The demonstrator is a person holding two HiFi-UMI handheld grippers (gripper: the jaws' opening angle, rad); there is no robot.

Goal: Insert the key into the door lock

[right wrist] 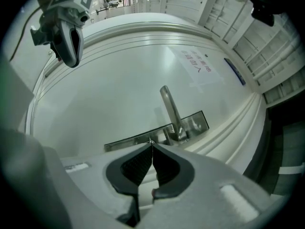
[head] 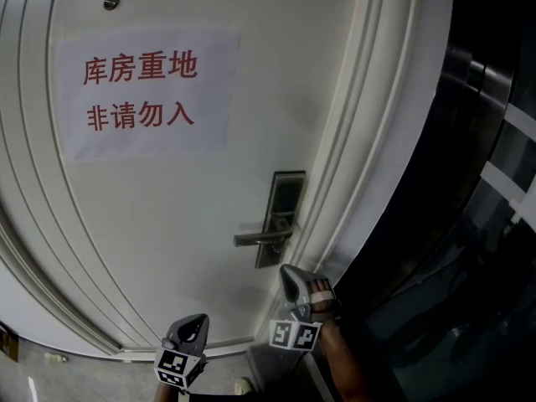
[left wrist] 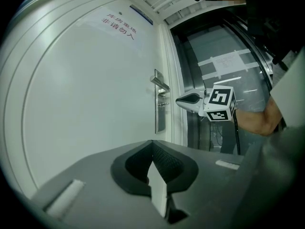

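Note:
A white door [head: 167, 241] carries a metal lock plate [head: 287, 193] with a lever handle [head: 260, 239]. In the left gripper view, two small knobs stick out of the plate [left wrist: 159, 113] below the handle [left wrist: 160, 83]. My right gripper [head: 286, 271] points at the plate, a little short of it, with its jaws shut [right wrist: 151, 144]. A tiny metal glint sits at its tips; I cannot tell if it is the key. No key shows plainly. My left gripper [head: 201, 318] hangs lower left, away from the lock, its jaws shut [left wrist: 152, 146] with nothing seen between them.
A paper sign [head: 144, 92] with red characters is stuck high on the door. Ribbed white door-frame moulding [head: 360, 182] runs beside the lock. Dark glass panels [head: 477, 191] stand to the right. A forearm [head: 345, 367] carries the right gripper.

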